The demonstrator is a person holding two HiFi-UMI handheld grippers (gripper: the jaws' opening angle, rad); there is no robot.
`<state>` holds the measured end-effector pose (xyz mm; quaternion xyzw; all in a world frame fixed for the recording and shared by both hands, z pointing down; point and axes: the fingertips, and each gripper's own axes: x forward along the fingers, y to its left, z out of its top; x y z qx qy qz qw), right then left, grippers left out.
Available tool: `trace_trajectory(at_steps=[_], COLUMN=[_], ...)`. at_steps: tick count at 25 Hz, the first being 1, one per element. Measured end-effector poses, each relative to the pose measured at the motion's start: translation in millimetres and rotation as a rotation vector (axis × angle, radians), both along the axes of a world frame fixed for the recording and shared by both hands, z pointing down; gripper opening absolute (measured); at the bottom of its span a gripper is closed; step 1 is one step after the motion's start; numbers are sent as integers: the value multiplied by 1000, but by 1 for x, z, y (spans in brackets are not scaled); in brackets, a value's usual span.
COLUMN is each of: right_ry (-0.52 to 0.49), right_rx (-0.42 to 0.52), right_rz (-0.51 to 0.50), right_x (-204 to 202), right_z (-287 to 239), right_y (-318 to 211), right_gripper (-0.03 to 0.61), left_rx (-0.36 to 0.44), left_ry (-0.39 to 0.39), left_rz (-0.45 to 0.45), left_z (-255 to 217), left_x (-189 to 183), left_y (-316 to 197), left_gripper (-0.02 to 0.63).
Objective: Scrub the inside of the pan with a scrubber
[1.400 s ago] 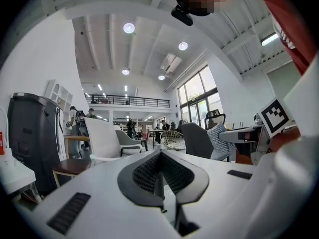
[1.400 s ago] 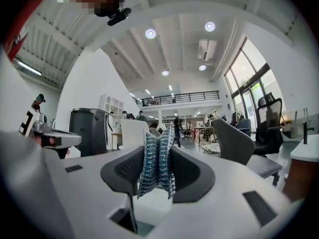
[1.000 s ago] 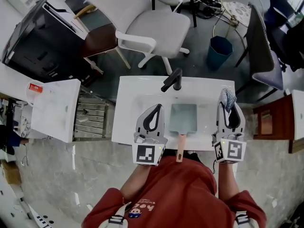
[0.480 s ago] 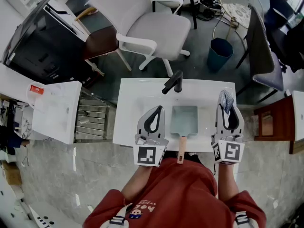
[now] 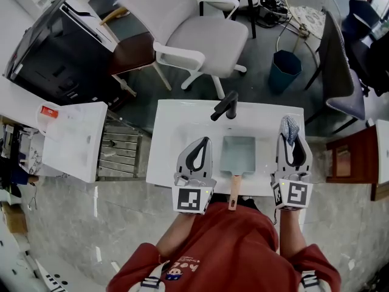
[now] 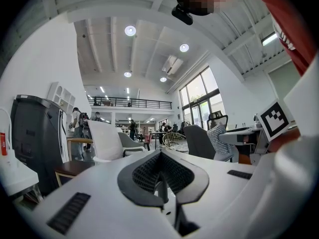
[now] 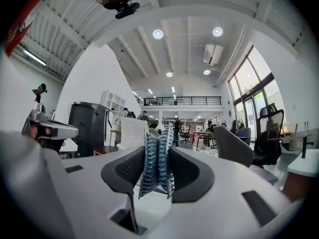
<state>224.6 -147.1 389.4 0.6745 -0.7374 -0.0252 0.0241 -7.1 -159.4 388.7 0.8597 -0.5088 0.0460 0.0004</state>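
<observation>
A square pale-green pan point(image 5: 237, 152) with a wooden handle point(image 5: 233, 191) lies in the white sink point(image 5: 167, 129), handle toward me. My left gripper point(image 5: 203, 142) hovers just left of the pan, jaws shut with nothing between them; in the left gripper view point(image 6: 160, 180) the tips meet. My right gripper point(image 5: 289, 131) hangs to the right of the pan, shut on a blue-silver scrubber point(image 5: 290, 125). In the right gripper view the folded scrubber point(image 7: 158, 161) stands pinched between the dark pads.
A black tap point(image 5: 223, 105) stands at the sink's back edge. Behind the sink are a white office chair point(image 5: 194, 29) and a blue bin point(image 5: 285, 69). A white counter point(image 5: 72, 140) sits left, a brown cabinet point(image 5: 346, 159) right.
The view has shifted slightly; both grippers and the pan keep almost the same places relative to the sink. Nothing was taken or let go.
</observation>
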Motion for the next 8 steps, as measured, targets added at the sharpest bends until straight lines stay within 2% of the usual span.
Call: trace_trajectory(at_steps=[8], right_ry=[8], right_rx=[-9], right_rz=[-12], right_x=[-3], right_z=[4], right_y=[1], right_gripper=[163], left_rx=[1], left_ry=[0], left_rz=[1], left_z=[0], left_x=[2], left_y=[2], left_gripper=[11])
